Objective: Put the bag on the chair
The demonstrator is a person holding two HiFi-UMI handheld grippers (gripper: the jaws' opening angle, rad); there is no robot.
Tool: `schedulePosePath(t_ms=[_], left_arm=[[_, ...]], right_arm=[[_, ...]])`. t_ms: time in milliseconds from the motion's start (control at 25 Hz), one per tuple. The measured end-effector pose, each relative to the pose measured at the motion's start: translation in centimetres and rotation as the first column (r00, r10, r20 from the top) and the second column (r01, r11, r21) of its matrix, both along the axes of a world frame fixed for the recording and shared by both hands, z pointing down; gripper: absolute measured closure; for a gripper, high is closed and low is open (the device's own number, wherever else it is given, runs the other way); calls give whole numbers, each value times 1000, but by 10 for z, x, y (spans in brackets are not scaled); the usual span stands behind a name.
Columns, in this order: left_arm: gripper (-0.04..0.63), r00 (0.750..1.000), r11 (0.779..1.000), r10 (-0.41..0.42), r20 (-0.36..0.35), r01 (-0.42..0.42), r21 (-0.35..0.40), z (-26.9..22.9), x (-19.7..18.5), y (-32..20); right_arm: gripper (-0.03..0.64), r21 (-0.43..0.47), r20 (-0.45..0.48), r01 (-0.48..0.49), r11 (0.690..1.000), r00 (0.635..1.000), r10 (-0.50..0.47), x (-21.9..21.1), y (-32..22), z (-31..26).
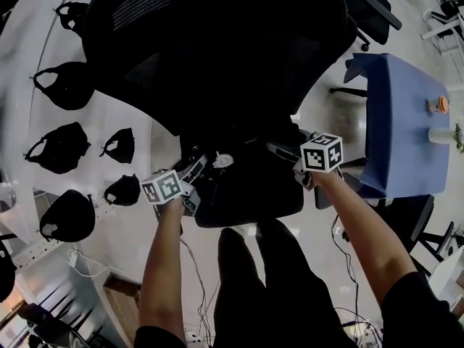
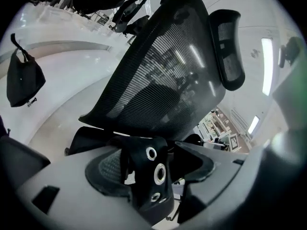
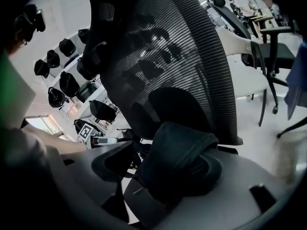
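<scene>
Left claw (image 2: 154, 166) is released: its jaws stand wide, and an eyelet strap (image 2: 143, 191) of the bag lies slack against one pad with a clear gap to the other. Between the two claws the bag (image 1: 250, 191) sits on the seat of the chair (image 1: 210, 42), just in front of the mesh back. Right claw (image 3: 160, 164) is let go as well, jaws apart, with a fold of the handle (image 3: 181, 150) resting on one pad and free of the other. The placing looks done. What seems left is to draw both claws back clear of strap and handle without tugging the bag toward the seat's front edge. Off to the left, spare bags (image 1: 61, 147) lie on a white surface (image 1: 88, 116), well apart from the chair. Cables (image 1: 194, 267) trail on the floor by the person's legs, and a blue table (image 1: 402, 100) stands to the right. Only the loose straps seem likely to snag.
</scene>
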State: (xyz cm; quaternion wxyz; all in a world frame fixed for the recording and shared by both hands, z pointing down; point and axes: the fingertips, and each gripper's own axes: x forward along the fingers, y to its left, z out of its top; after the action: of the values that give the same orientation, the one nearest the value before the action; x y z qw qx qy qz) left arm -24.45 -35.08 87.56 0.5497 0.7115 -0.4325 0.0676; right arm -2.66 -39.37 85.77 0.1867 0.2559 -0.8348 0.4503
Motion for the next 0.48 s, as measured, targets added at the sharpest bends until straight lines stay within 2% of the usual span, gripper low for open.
schedulePosePath(t_ms=[280,480], left_arm=[[313,1000,1000,-19,24,19,3,-11,-1,15],[308,992,997,-80,101,78,18,-14,-22,27]], right_arm=[[270,1,-70,-24,1000,997,24,22,10,-2],[258,-9,-66,-59,998,996,59,36,16,-14]])
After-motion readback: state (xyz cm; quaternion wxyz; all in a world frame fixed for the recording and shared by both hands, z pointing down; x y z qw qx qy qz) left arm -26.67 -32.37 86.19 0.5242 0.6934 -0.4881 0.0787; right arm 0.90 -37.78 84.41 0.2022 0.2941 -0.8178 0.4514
